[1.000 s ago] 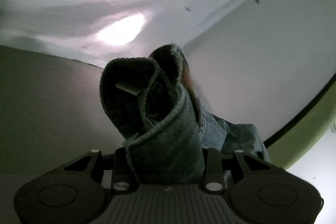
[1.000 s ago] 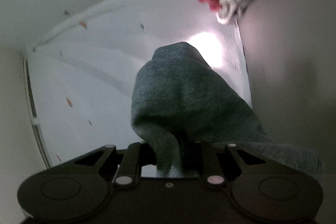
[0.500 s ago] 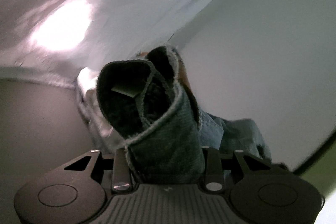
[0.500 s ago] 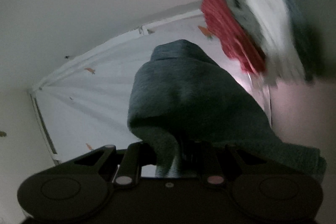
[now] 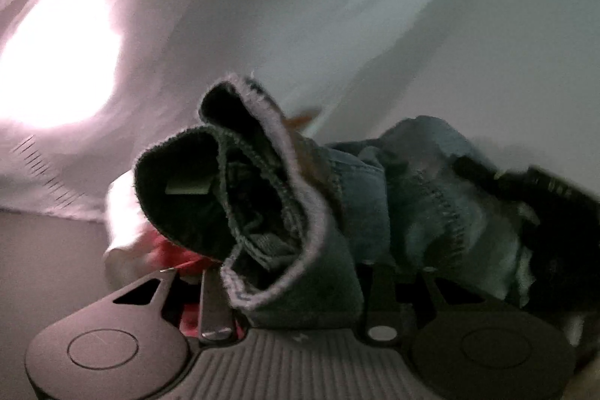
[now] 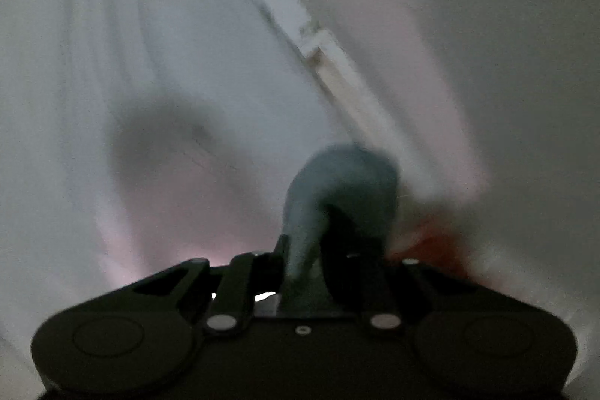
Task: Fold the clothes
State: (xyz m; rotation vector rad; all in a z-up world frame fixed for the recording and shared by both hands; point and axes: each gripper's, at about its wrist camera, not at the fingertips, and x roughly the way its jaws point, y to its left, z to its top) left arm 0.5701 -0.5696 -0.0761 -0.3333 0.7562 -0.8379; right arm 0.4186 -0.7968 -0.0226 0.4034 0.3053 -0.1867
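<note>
Both the left gripper (image 5: 296,272) and right gripper (image 6: 318,261) clench bunched denim jeans (image 5: 375,197) above the white sheet (image 5: 225,6), jaws easing apart, so the cloth could slip free mid-swing.

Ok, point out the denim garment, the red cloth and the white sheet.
denim garment (image 5: 300,223): left wrist view, frayed folded edge above the claw.
red cloth (image 5: 176,255): left wrist view, patch showing left of the denim.
white sheet (image 6: 131,44): right wrist view, bare stretch upper left.
</note>
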